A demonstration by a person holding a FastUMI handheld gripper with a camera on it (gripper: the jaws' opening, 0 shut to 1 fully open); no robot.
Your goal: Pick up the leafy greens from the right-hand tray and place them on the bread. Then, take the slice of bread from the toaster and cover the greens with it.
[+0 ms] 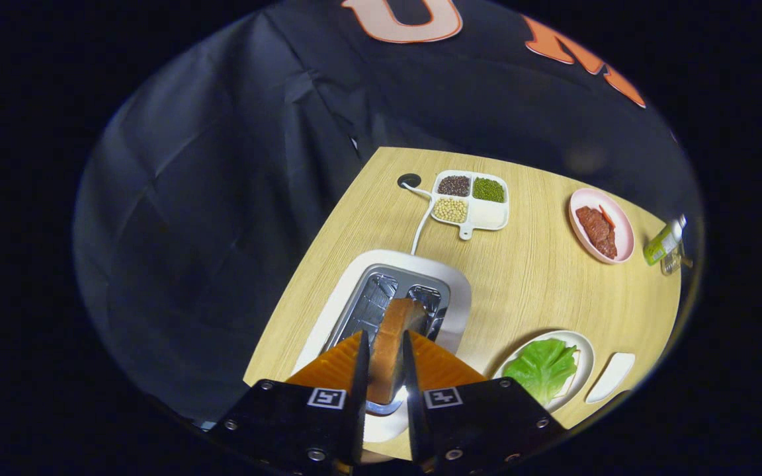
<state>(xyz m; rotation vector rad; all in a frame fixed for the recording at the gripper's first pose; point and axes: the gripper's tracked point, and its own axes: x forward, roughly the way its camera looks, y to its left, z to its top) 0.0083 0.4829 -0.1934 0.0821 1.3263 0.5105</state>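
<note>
Gripper (386,360) is clamping the slice of bread (391,350) edge-on, both fingers pressing its 2 faces, directly above the toaster (450,291). The slice is sitting partly over the toaster's slots, its lower end hidden between the fingers; whether it is fully clear of the slot cannot be told.

Just right of the toaster, a white plate (583,370) is carrying the leafy greens (543,367), which are lying over pale bread that is barely showing at their edge. A small empty white dish (611,377) is lying beside that plate, on the side away from the toaster.

Beyond the toaster, a 4-compartment tray (487,218) is holding grains and beans in 3 sections, and the toaster's cord (419,228) is running up beside it. Far right of the toaster, a pink plate (619,244) is holding meat.

Risks, as judged: the slice catching the slot rim and tearing; the grip crushing soft bread; the slice landing off-centre and dragging the greens off the plate.
</note>
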